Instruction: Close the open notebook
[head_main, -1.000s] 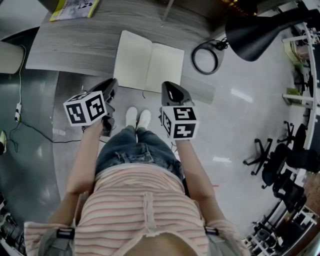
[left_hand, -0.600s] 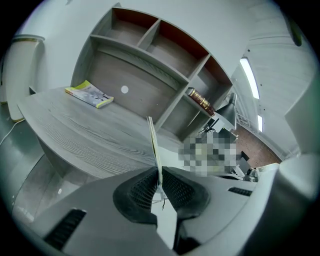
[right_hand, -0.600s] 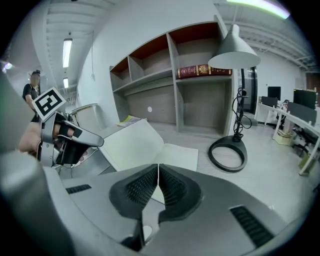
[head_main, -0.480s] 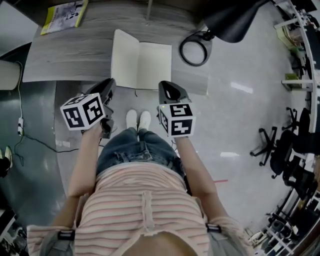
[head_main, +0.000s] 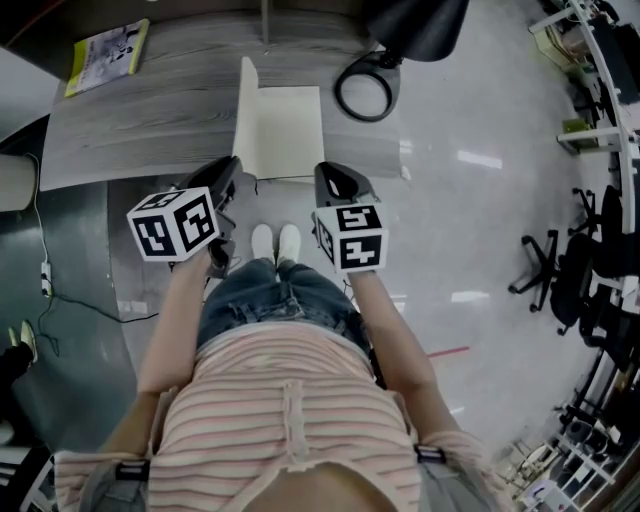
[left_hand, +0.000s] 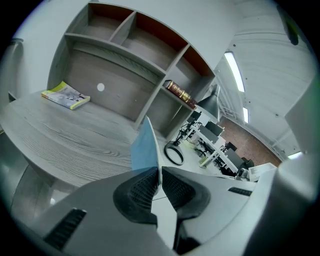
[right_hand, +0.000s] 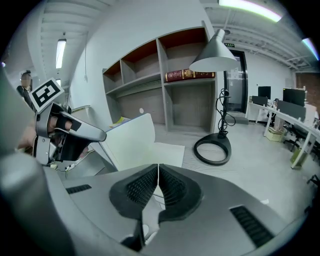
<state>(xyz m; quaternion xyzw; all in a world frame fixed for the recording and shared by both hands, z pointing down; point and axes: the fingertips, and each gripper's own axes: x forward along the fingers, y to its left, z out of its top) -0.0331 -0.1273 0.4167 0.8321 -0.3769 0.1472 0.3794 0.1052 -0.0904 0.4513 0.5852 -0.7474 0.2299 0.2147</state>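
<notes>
The notebook (head_main: 290, 132) lies on the grey wooden desk (head_main: 150, 120), its right page flat. Its left half (head_main: 246, 108) stands nearly upright, held by the near edge. In the left gripper view the blue cover (left_hand: 145, 147) rises from between the pads. My left gripper (head_main: 228, 172) (left_hand: 159, 175) is shut on that cover. My right gripper (head_main: 338, 178) (right_hand: 158, 172) hovers at the desk's front edge, just right of the notebook, shut with nothing between its jaws. The right gripper view shows the raised cream page (right_hand: 132, 137) and the left gripper (right_hand: 65, 135) at its edge.
A black desk lamp's ring base (head_main: 365, 92) sits on the desk just right of the notebook, with its shade (head_main: 415, 25) above. A yellow booklet (head_main: 105, 55) lies at the far left. Shelves (left_hand: 125, 60) rise behind the desk. Office chairs (head_main: 560, 270) stand on the floor at right.
The notebook's left half has swung from flat to nearly upright, towards the right. My left gripper rose and moved right with it. The right gripper shifted slightly.
</notes>
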